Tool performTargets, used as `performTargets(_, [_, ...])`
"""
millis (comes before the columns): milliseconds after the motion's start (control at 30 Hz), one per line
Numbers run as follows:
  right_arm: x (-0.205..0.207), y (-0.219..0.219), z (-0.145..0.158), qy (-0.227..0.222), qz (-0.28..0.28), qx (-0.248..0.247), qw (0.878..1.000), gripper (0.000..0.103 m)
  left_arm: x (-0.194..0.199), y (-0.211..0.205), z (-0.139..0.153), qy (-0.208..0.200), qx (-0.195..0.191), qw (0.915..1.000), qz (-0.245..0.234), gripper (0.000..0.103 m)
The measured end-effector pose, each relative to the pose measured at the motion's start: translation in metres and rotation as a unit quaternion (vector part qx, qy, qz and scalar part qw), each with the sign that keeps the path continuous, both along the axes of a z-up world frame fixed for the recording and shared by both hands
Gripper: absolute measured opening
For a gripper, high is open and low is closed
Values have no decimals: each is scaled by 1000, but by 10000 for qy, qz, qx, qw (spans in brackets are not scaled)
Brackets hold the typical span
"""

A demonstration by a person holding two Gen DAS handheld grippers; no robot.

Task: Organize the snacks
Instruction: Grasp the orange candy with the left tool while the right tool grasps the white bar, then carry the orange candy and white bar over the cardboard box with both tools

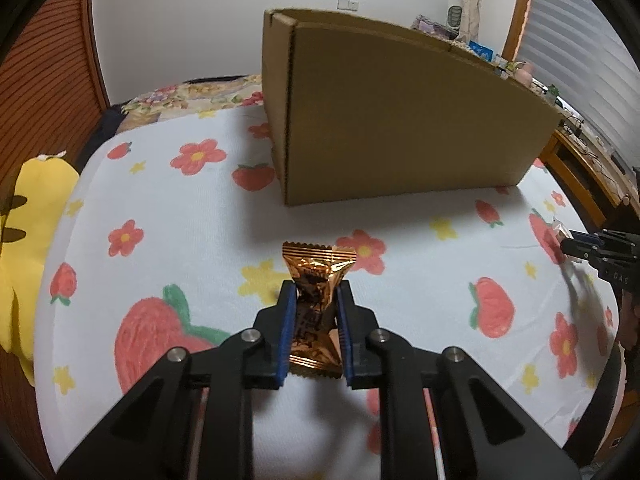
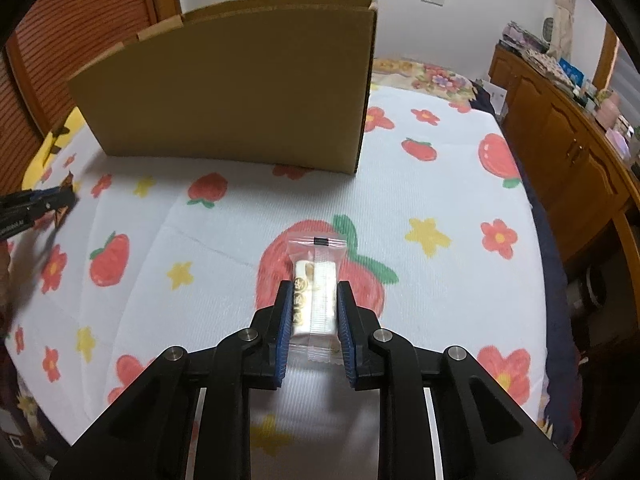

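In the left wrist view, my left gripper [image 1: 316,294] is shut on a copper foil snack packet [image 1: 316,276], pinched at its waist between the blue pads. The packet's crimped end sticks out toward a brown cardboard box [image 1: 400,120] standing on the flowered sheet. In the right wrist view, my right gripper [image 2: 314,294] is shut on a clear-wrapped white snack bar [image 2: 316,280], which lies lengthwise between the pads. The cardboard box [image 2: 240,88] stands farther back, its interior hidden. Each gripper shows at the other view's edge: right gripper [image 1: 576,246], left gripper [image 2: 66,198].
A white sheet [image 1: 168,216] with strawberries and flowers covers the bed. A yellow plush [image 1: 28,216] lies at the left edge. A wooden cabinet [image 2: 560,136] with clutter on top runs along the right side. A slatted wooden door [image 2: 76,16] stands behind the box.
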State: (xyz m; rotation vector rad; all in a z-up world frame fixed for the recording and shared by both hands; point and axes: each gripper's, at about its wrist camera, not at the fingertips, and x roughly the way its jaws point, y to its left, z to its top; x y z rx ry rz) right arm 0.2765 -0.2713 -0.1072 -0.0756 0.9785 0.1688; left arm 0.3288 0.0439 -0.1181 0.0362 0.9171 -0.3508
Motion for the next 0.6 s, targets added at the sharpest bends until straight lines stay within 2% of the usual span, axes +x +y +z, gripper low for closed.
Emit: performTargets(600, [-27, 2, 51, -551, 74, 421, 9976, 19, -20, -19, 70, -696, -349, 9966, -269, 17])
